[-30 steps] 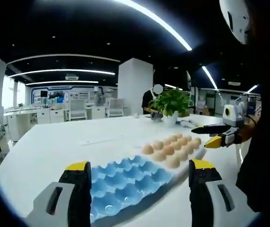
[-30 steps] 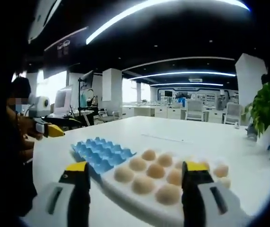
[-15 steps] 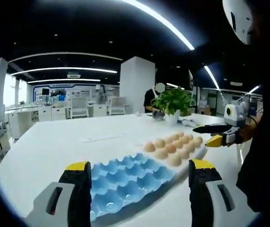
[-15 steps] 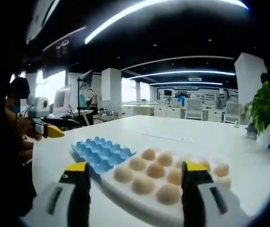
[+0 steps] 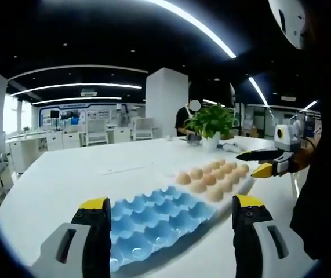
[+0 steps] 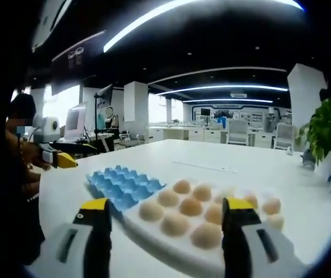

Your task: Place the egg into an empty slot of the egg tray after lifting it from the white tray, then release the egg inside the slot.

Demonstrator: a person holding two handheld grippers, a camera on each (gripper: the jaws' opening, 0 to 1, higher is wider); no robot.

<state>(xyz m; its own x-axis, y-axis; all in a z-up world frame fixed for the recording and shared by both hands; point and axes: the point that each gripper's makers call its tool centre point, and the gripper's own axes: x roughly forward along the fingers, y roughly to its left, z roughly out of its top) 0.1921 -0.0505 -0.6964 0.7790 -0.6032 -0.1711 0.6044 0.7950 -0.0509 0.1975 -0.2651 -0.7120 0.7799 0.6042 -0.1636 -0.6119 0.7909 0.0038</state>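
A blue egg tray (image 5: 153, 223) with bare slots lies on the white table, just beyond my open left gripper (image 5: 171, 237). Behind it stands the white tray (image 5: 243, 186) holding several brown eggs (image 5: 213, 176). In the right gripper view the white tray (image 6: 153, 234) with its eggs (image 6: 190, 207) lies straight ahead of my open right gripper (image 6: 165, 234), and the blue egg tray (image 6: 122, 186) sits to its left. The right gripper (image 5: 264, 164) hovers at the right in the left gripper view, beside the white tray. The left gripper (image 6: 61, 157) shows at the far left, held by a hand. Neither gripper holds anything.
A potted green plant (image 5: 211, 124) stands at the table's far side, also seen as the plant (image 6: 330, 136) at the right. A flat strip (image 5: 119, 171) lies on the table beyond the trays. Office desks and chairs fill the background. The person's dark sleeve (image 5: 322, 191) is at the right.
Both views have shifted only slightly with the hands. The trays and eggs stay where they were, and both grippers remain open.
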